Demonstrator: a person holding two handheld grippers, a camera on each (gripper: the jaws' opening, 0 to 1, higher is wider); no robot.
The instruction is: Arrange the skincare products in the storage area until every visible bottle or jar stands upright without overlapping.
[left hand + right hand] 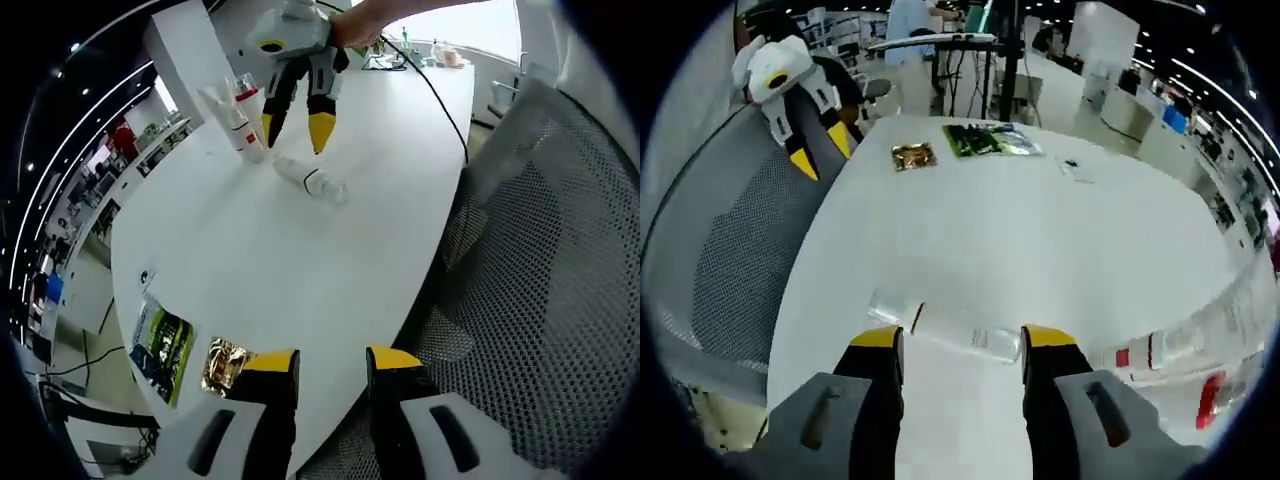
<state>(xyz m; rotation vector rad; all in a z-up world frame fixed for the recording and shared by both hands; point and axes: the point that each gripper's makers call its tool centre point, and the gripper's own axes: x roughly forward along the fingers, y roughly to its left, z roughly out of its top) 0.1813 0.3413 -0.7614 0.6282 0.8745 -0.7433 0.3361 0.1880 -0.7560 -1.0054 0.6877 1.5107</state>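
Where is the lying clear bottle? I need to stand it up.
In the right gripper view, the clear bottle lies on the white table, just ahead of the right hand-held gripper.

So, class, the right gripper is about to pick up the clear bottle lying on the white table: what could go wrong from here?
1. The clear bottle lies on its side between the open right gripper jaws; being round, it may roll away as they close.
2. The tubes stand close beside it, so lifting or swinging the bottle might knock them over.
3. The table edge by the mesh chair looks near, so a slipped bottle could drop off.
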